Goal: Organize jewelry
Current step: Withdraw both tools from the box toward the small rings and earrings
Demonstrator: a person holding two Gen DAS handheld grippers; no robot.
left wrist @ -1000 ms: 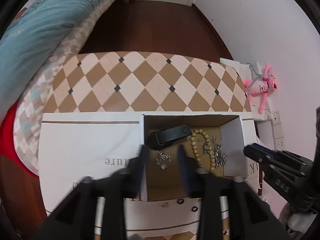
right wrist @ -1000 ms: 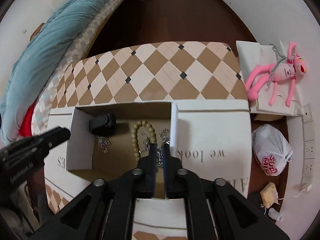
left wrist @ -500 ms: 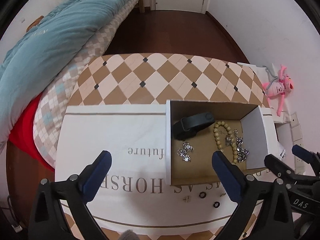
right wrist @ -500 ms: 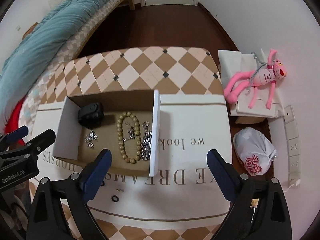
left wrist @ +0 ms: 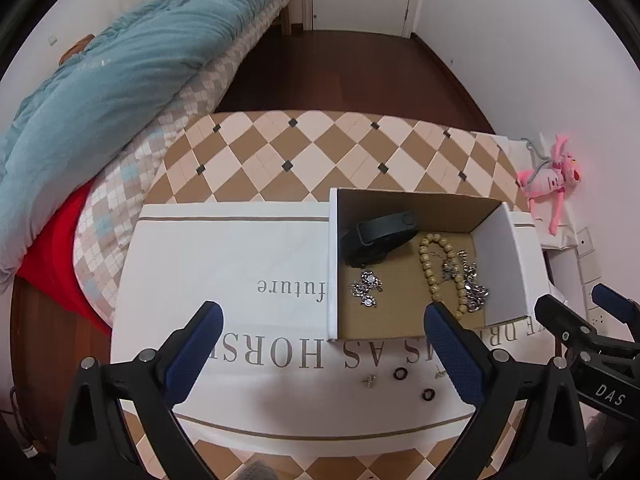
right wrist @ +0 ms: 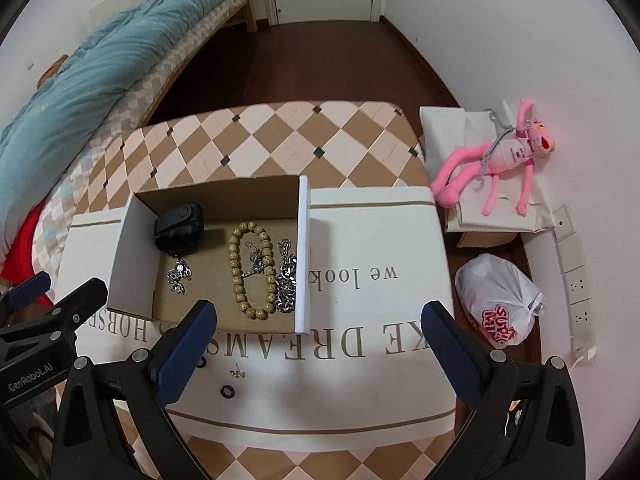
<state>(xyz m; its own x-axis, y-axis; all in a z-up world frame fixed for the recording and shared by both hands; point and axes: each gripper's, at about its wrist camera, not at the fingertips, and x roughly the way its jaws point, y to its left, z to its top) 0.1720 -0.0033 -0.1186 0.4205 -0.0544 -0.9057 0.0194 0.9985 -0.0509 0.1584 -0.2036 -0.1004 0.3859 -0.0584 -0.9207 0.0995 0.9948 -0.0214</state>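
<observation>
An open cardboard box (left wrist: 500, 264) (right wrist: 132, 256) stands on a white printed cloth (left wrist: 224, 264) (right wrist: 372, 240). In it lie a black band (left wrist: 376, 232) (right wrist: 178, 228), a wooden bead bracelet (left wrist: 430, 276) (right wrist: 238, 276), a silver chain (left wrist: 472, 284) (right wrist: 286, 284) and sparkly earrings (left wrist: 366, 288) (right wrist: 178, 274). Two dark rings (left wrist: 400, 373) (right wrist: 227, 392) and small studs (left wrist: 369, 380) (right wrist: 237, 372) lie on the cloth in front of the box. My left gripper (left wrist: 320, 348) and right gripper (right wrist: 318, 340) hover open and empty above the cloth's near side.
The cloth covers a checkered table (left wrist: 320, 148) (right wrist: 280, 136). A bed with a blue quilt (left wrist: 100, 80) (right wrist: 80, 68) is at the left. A pink plush toy (right wrist: 496, 160) on a box and a white plastic bag (right wrist: 500, 304) lie on the floor at the right.
Both grippers have opened wide and pulled back and up from the box. One second ago both were nearly shut right over the box.
</observation>
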